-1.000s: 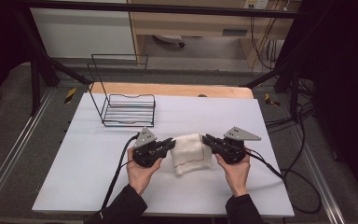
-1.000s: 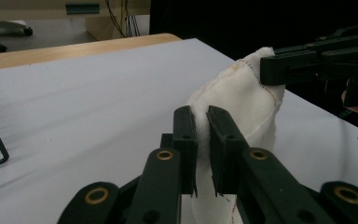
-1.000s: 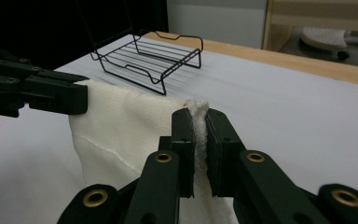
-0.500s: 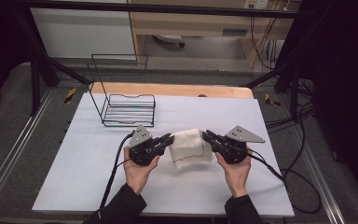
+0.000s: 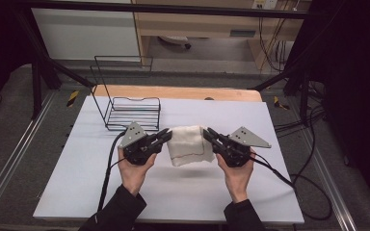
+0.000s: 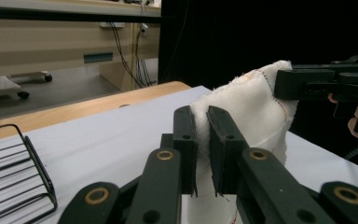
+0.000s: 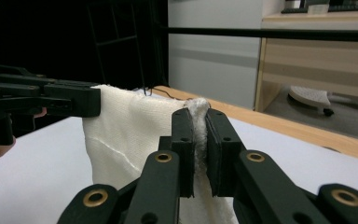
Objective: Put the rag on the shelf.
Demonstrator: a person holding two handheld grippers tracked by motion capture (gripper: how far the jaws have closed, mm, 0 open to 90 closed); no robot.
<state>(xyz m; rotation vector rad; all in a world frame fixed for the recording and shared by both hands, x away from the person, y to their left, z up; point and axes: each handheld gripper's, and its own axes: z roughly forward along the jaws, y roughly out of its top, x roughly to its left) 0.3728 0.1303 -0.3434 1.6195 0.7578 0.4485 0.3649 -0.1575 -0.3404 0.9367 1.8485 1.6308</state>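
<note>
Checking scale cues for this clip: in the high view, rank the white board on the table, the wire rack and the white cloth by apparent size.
1. white board, by far the largest.
2. wire rack.
3. white cloth, somewhat smaller than the rack; it hangs between both claws, nearer the camera, so this ranking is less sure.

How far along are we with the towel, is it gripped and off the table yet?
Done: left gripper and right gripper are each shut on a top corner of the white towel. In hand: it hangs between them, seemingly clear of the white table. Left: likely carrying it to the wire rack, which holds nothing.
</note>
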